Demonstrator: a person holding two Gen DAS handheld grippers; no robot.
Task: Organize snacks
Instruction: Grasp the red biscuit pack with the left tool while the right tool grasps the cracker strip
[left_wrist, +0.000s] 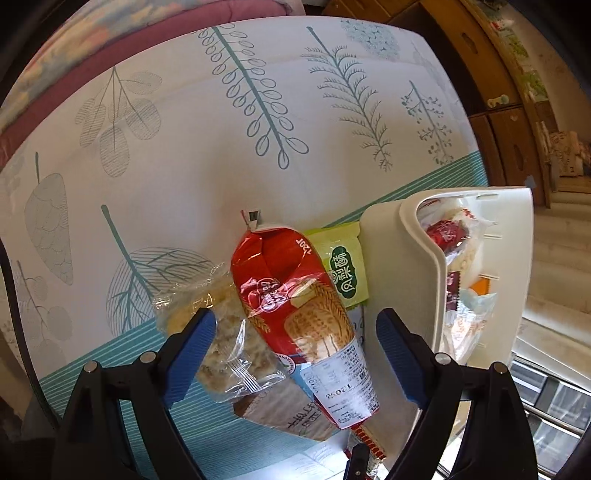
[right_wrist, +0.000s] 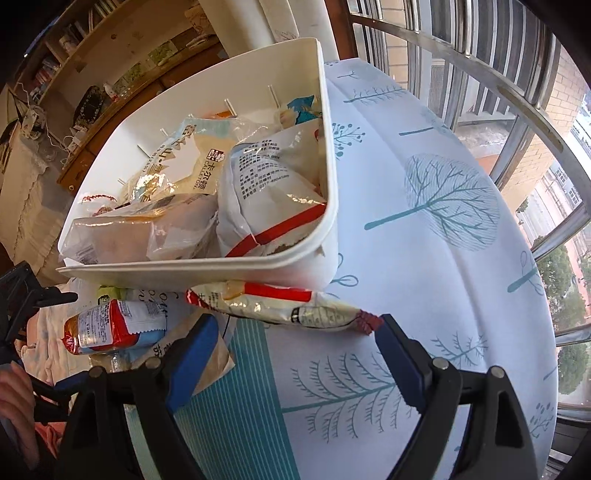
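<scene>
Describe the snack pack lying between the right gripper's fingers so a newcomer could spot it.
Find the white bin on the tree-print tablecloth. Just before its near wall lies a long cream pack. Unlike neighbouring snacks, it has a red stripe and crimped red ends.

Right hand-held gripper (right_wrist: 295, 354), jaws spread wide with nothing between them, above a tree-patterned surface (right_wrist: 424, 229). A white bin (right_wrist: 207, 267) stands near the surface's edge, filled with packaged snacks — among them a white pouch with printed text (right_wrist: 266, 184). A red-and-cream packet (right_wrist: 280, 306) lies just beside the bin's near wall, partly beneath it. A red-white-blue packet (right_wrist: 114, 326) rests on other wrappers at the surface's edge. The left hand-held gripper (right_wrist: 26, 295) shows beyond that edge.
</scene>
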